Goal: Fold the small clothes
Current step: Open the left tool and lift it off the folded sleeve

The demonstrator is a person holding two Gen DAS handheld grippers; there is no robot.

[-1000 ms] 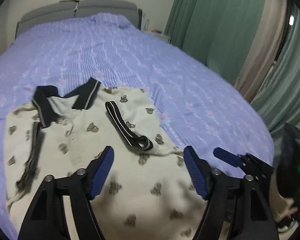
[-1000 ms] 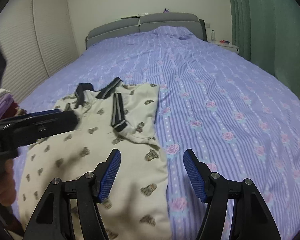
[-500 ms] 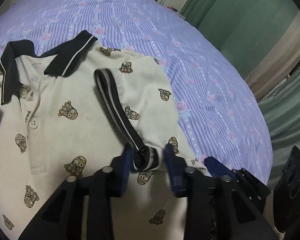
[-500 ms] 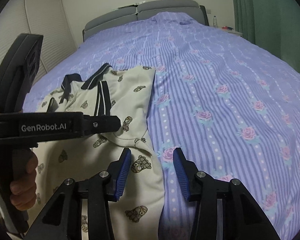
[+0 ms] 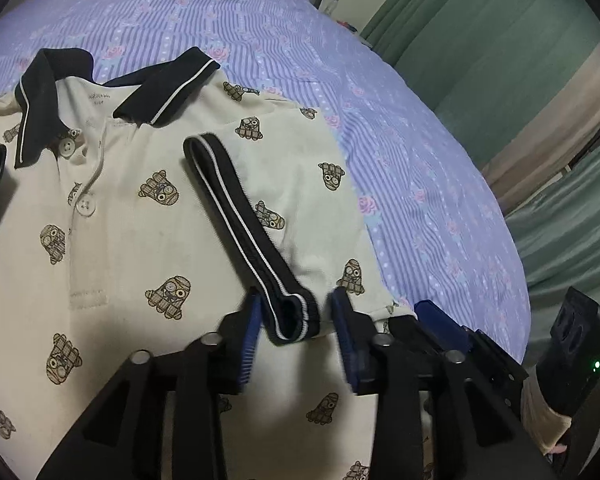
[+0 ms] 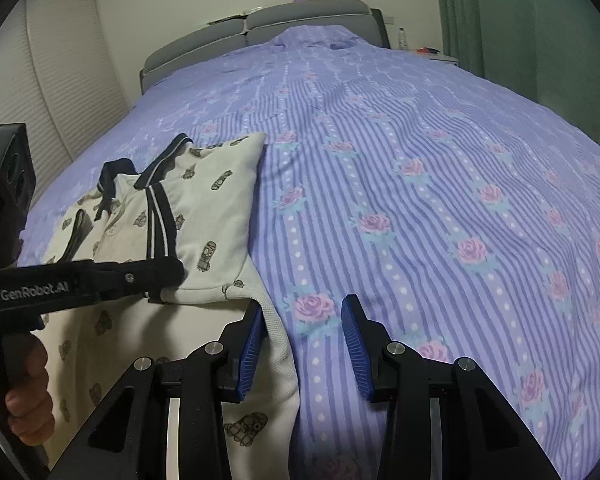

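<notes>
A small cream polo shirt [image 5: 148, 240] with a dark collar and brown printed figures lies face up on the bed; it also shows in the right wrist view [image 6: 216, 200]. Its right sleeve is folded inward, the dark striped cuff [image 5: 252, 232] lying across the chest. My left gripper [image 5: 294, 312] is part open, its blue pads on either side of the cuff's end, not pressed on it. My right gripper [image 6: 302, 316] is part open at the shirt's right side edge [image 6: 280, 332], which lies between the pads next to the left one.
The bed is covered by a purple striped sheet with roses [image 6: 420, 200]. A grey headboard [image 6: 260, 28] is at the far end. Green curtains [image 5: 500, 60] hang to the right. A white wardrobe [image 6: 48, 60] stands at the left.
Both grippers have moved down and forward to the shirt and their jaws have narrowed. The left one now straddles the sleeve cuff; the right one has reached the shirt's side edge.
</notes>
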